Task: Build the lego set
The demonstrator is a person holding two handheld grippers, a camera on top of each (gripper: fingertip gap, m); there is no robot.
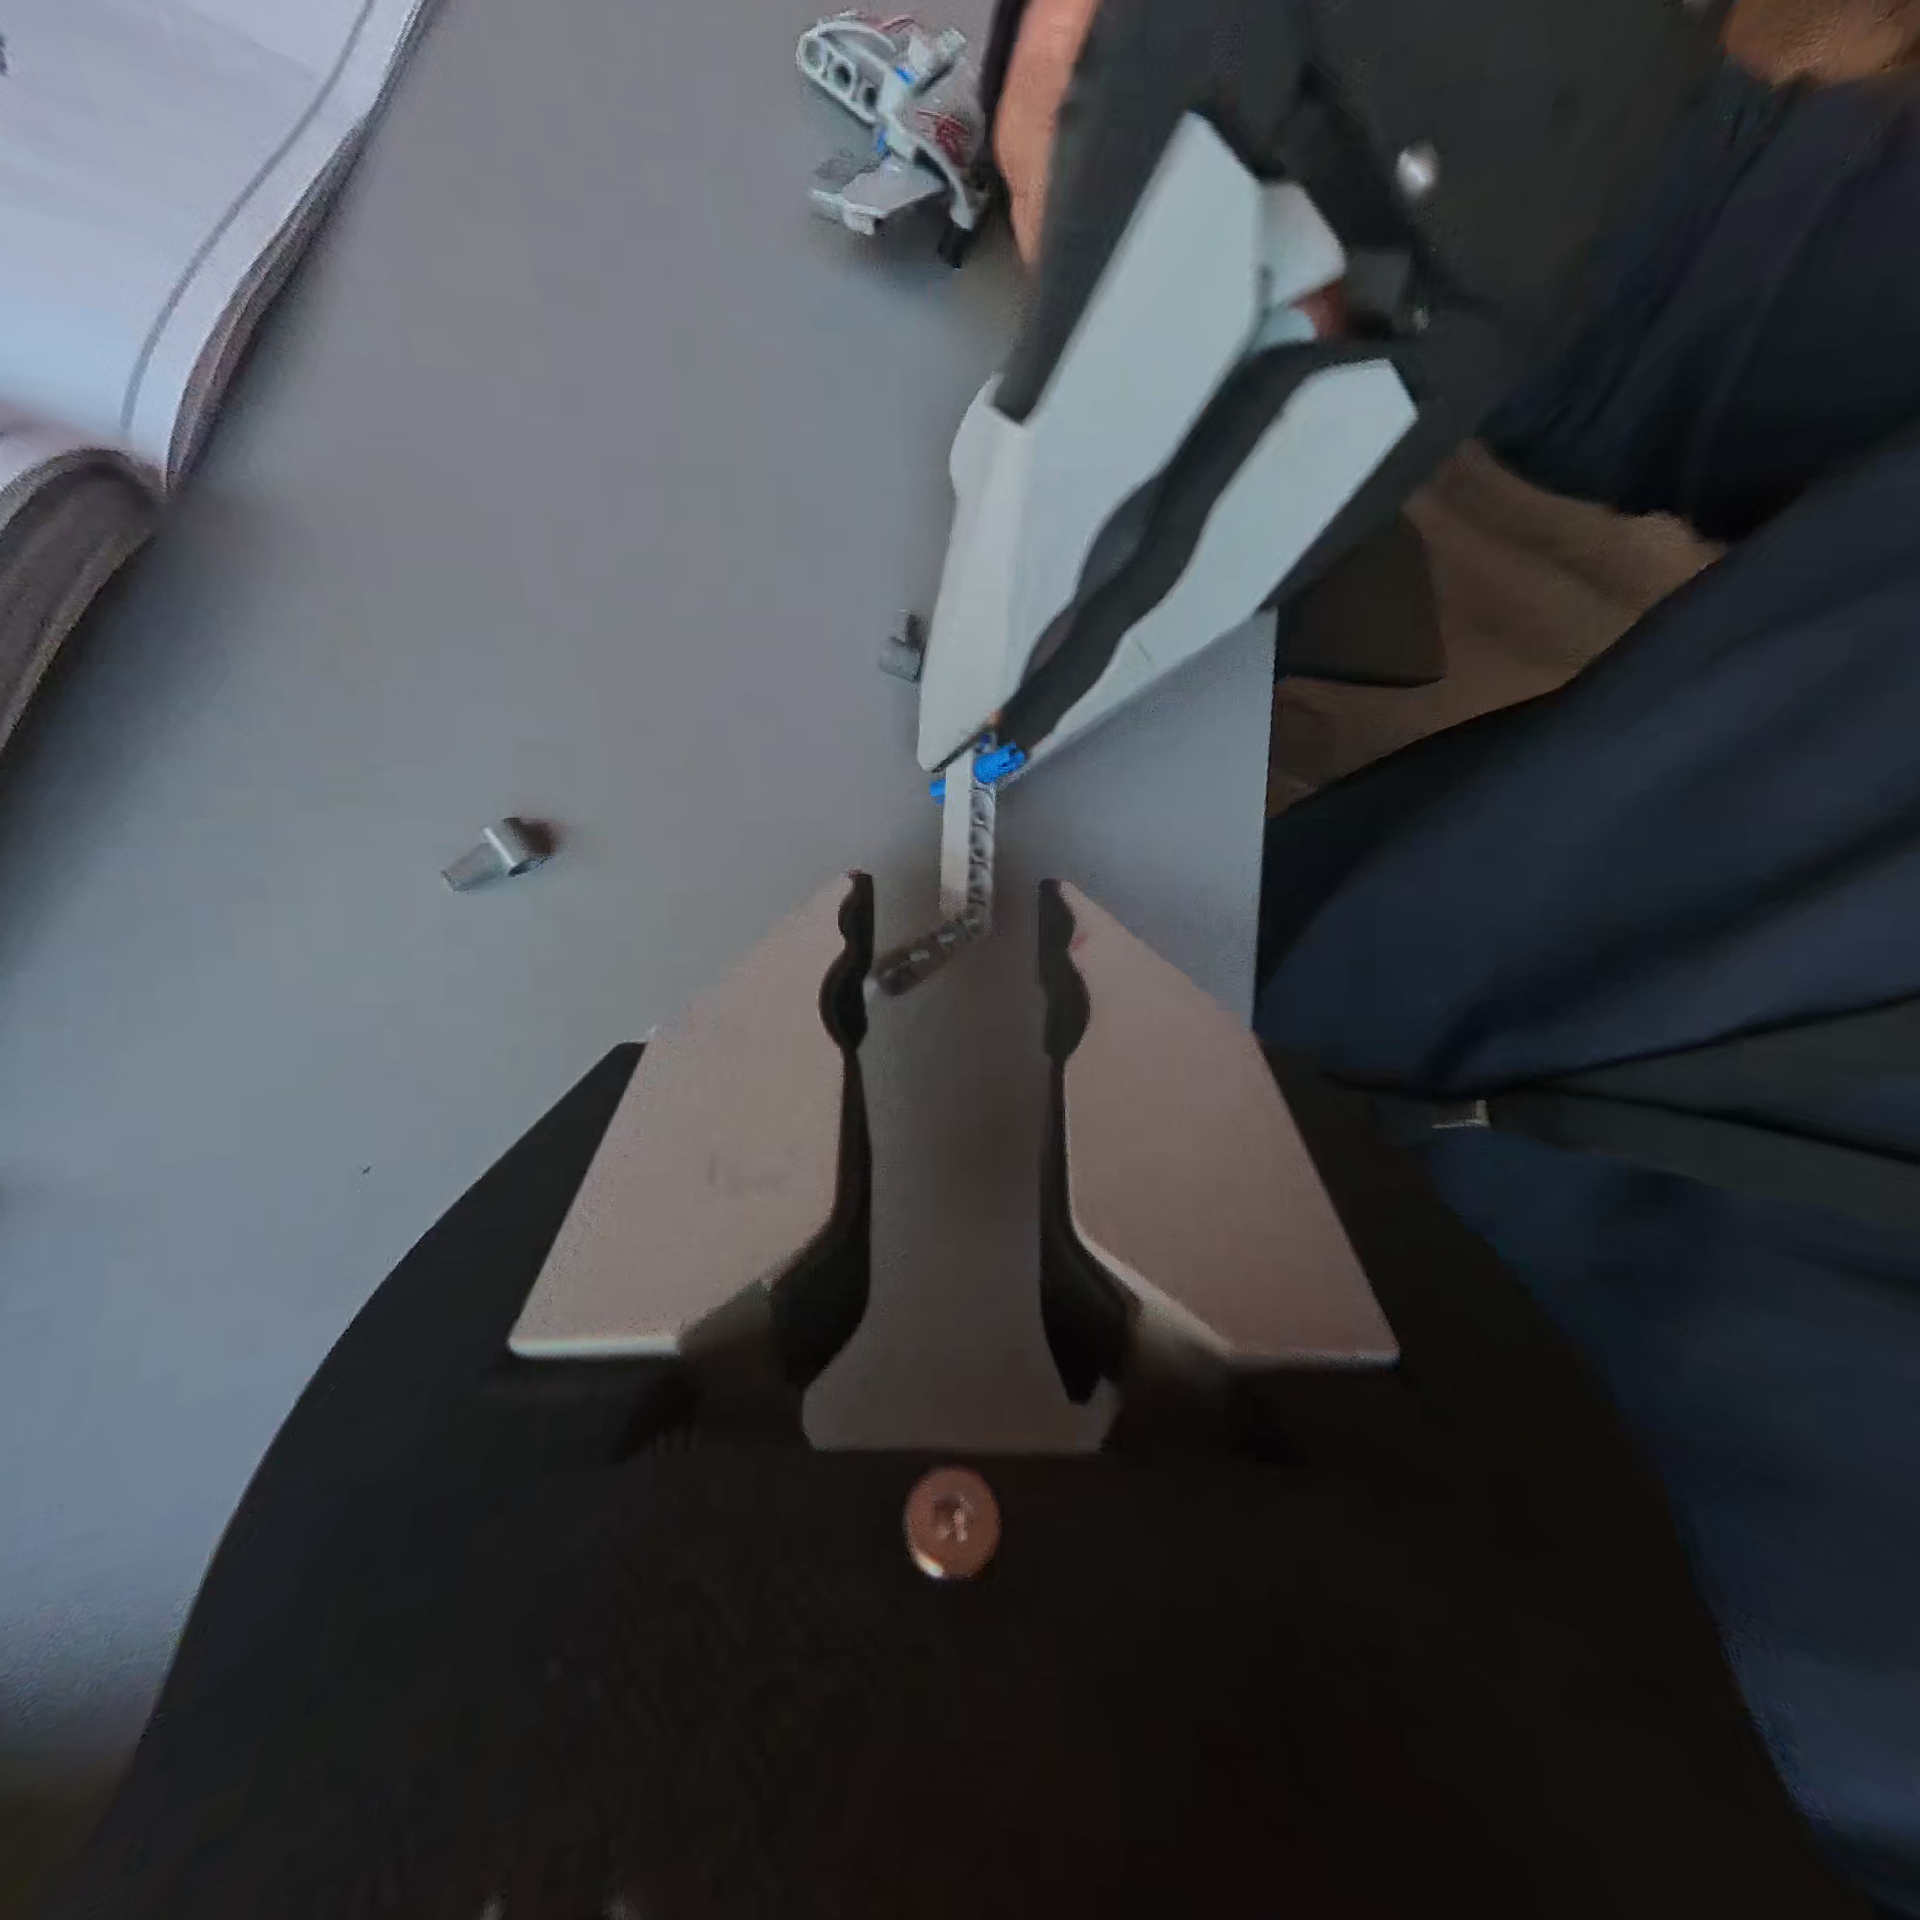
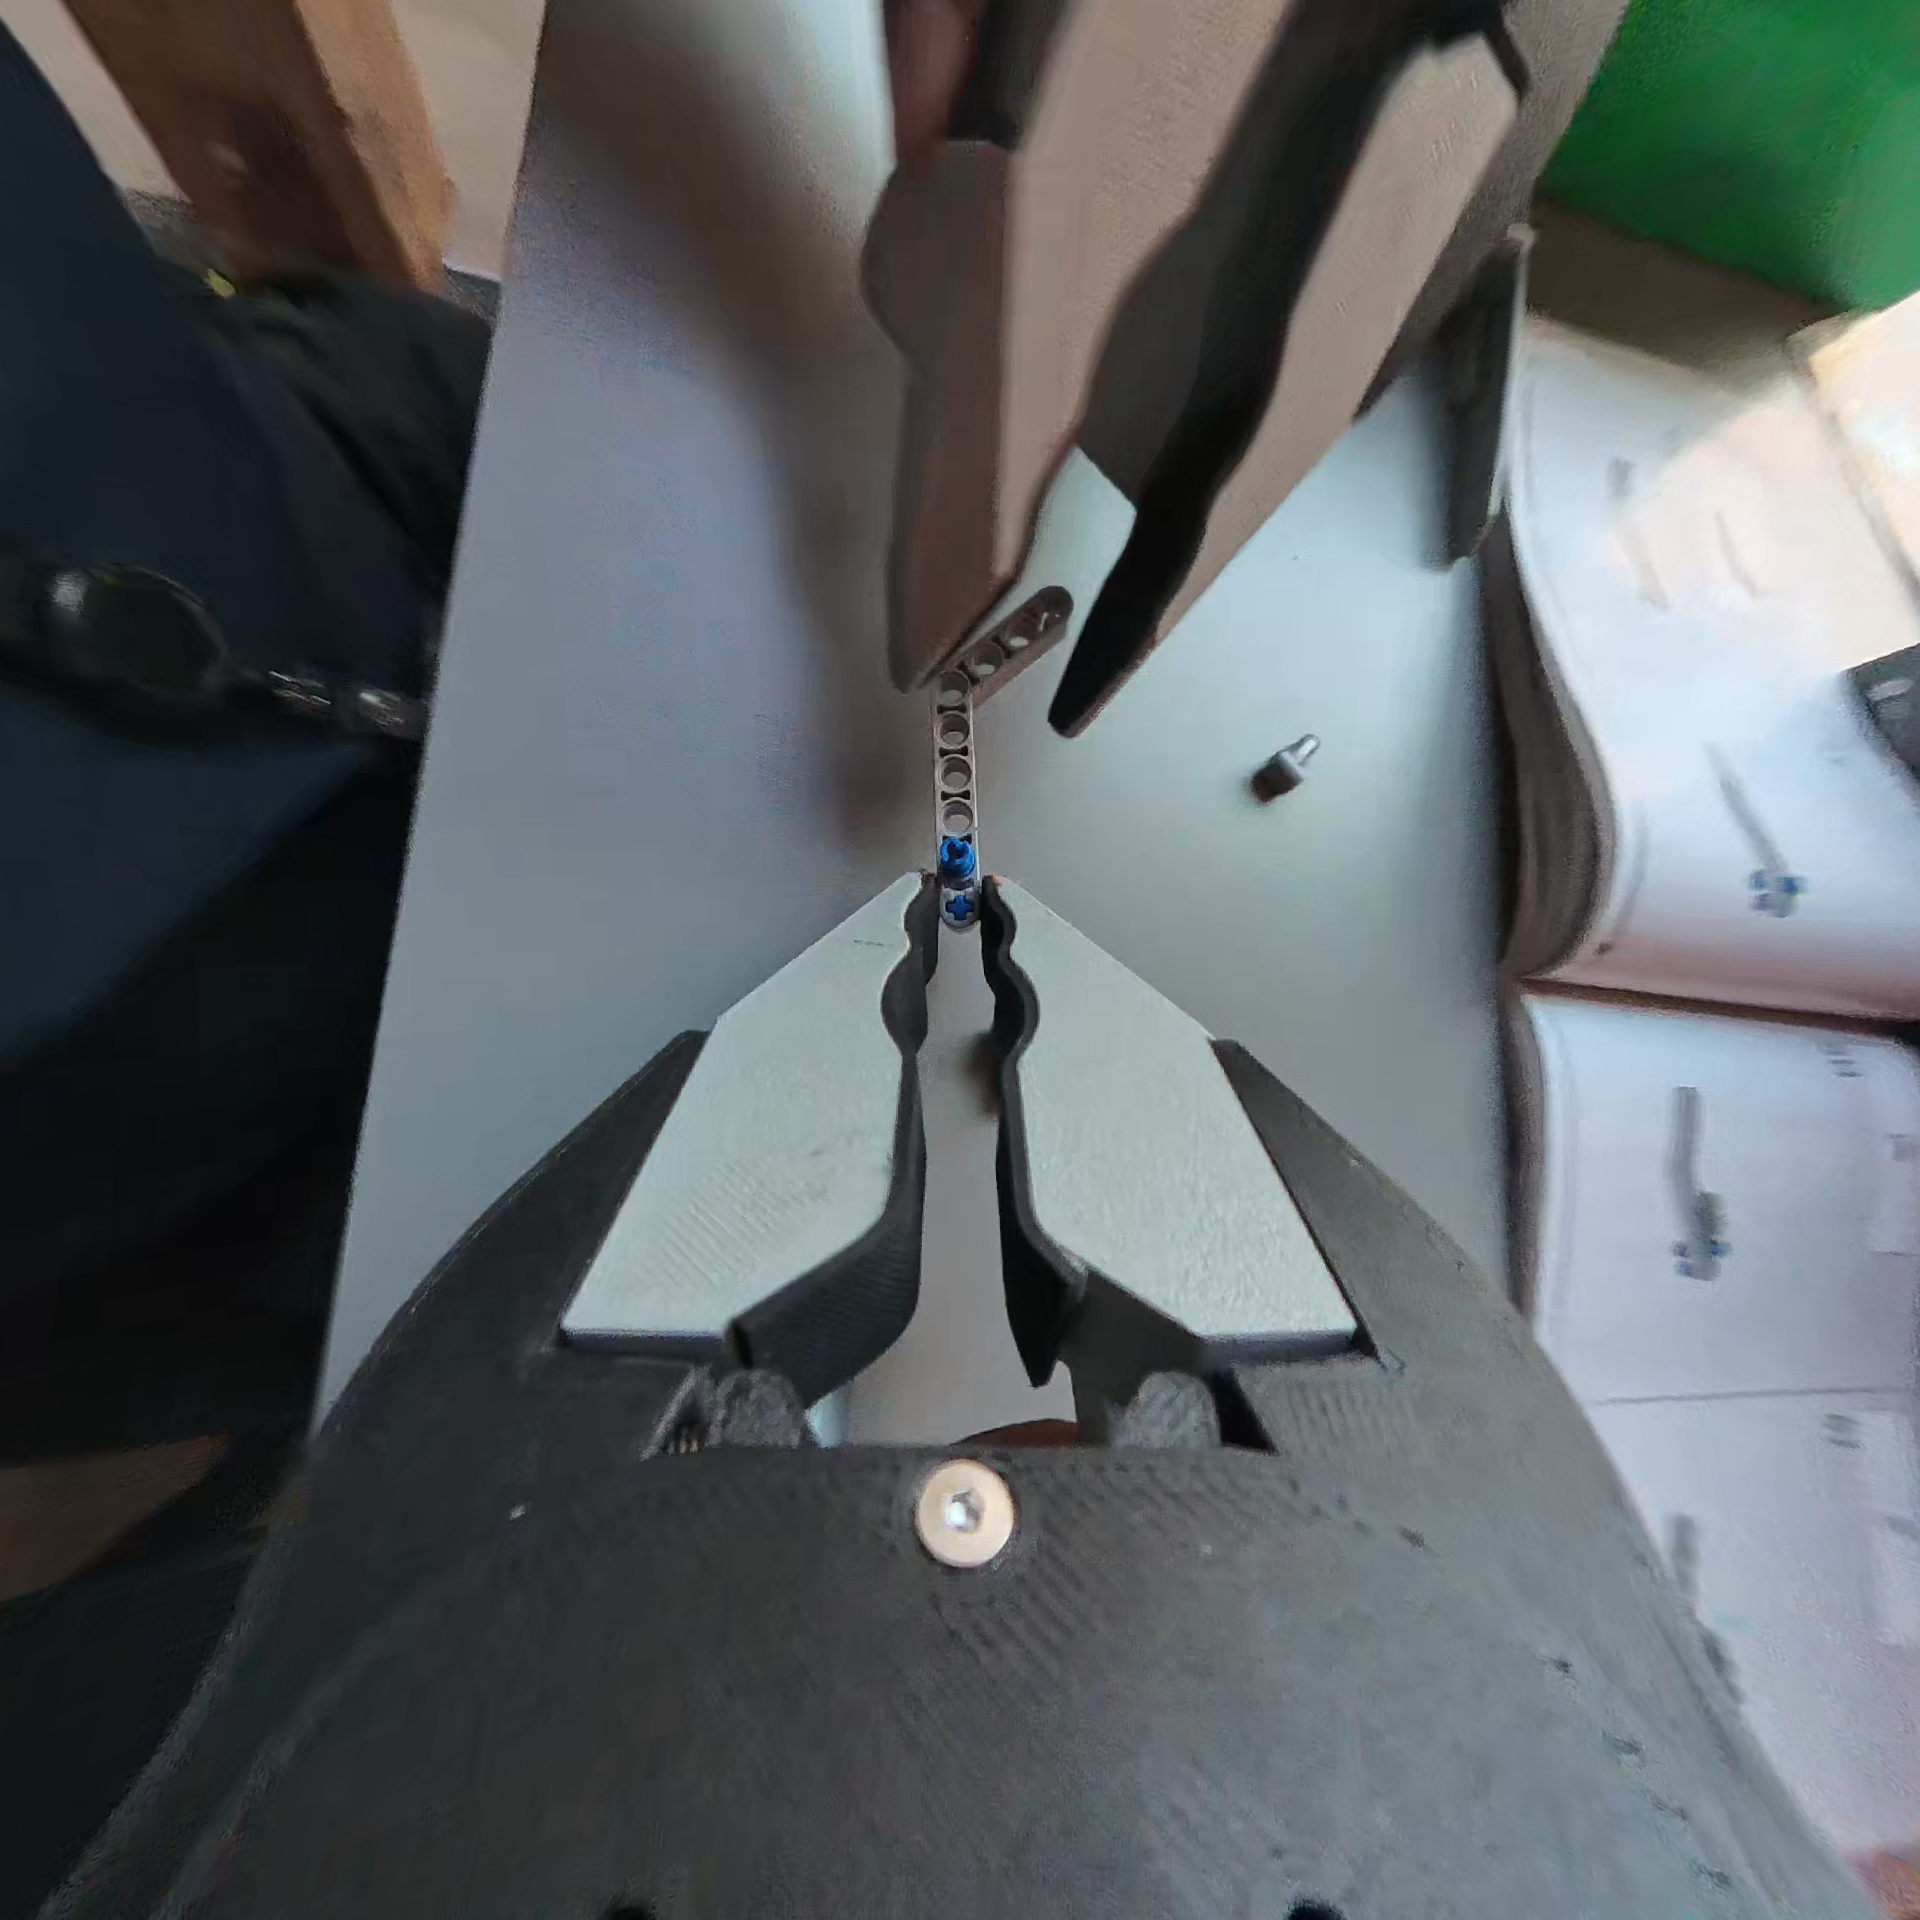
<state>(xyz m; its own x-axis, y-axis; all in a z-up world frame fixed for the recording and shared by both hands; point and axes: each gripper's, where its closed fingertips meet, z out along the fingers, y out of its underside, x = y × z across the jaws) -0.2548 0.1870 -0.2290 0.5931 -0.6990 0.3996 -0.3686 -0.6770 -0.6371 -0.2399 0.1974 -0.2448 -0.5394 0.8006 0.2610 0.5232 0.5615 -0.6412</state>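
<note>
Lego piece first: a grey bent liftarm beam with a row of round holes [image 2: 958,764] hangs above the grey desk [image 2: 665,644], between my two tools. My right gripper [image 2: 961,894] has its fingers [image 2: 831,997] clenched on the near end of the beam, where two blue pins [image 2: 957,856] sit in its holes. My left gripper [image 1: 956,894] is released, its fingers [image 1: 847,966] spread wide; the angled far end of the beam lies between them, close against one finger, though I cannot tell if it touches. Further out on the desk in the left wrist view lie a small grey sloped brick [image 1: 497,854], another small grey part [image 1: 902,646] near the right gripper, and, far off, a partly built grey model with red and blue details [image 1: 896,125]. The right wrist view shows a short dark pin [image 2: 1284,771] lying right of the beam, and white instruction pages [image 2: 1725,852] beyond the desk edge.
</note>
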